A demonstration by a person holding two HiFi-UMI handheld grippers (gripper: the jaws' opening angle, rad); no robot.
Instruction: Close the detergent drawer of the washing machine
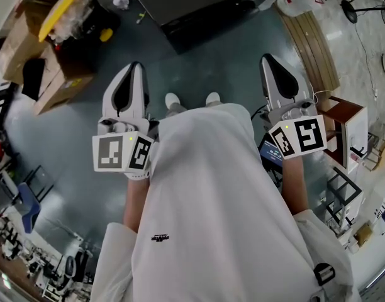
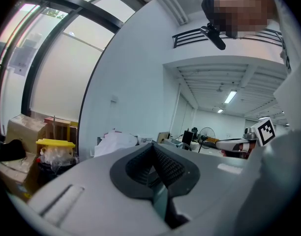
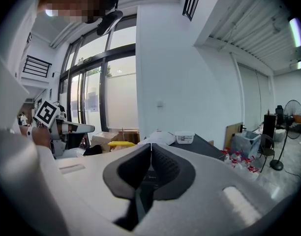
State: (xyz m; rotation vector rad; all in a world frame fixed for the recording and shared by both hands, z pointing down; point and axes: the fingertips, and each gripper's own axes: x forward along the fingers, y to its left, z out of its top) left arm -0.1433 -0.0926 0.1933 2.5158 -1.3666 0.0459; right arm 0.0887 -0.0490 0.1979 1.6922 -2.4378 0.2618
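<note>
No detergent drawer shows in any view. A dark, low cabinet-like body point(image 1: 205, 8) stands on the floor ahead of me, and I cannot tell whether it is the washing machine. In the right gripper view this dark body point(image 3: 202, 144) carries a white tub point(image 3: 185, 137). My left gripper point(image 1: 137, 66) is held out level at waist height, its jaws shut and empty point(image 2: 153, 146). My right gripper point(image 1: 270, 58) is held out beside it, also shut with nothing between the pads point(image 3: 151, 144). Both are well short of the dark body.
Cardboard boxes point(image 1: 29, 36) and a yellow-lidded bin point(image 1: 63, 8) stand at the far left. Wooden boards point(image 1: 312, 43) and a small wooden cabinet point(image 1: 346, 128) are at the right. A standing fan point(image 3: 288, 117) and several bottles point(image 3: 236, 157) stand by the right wall.
</note>
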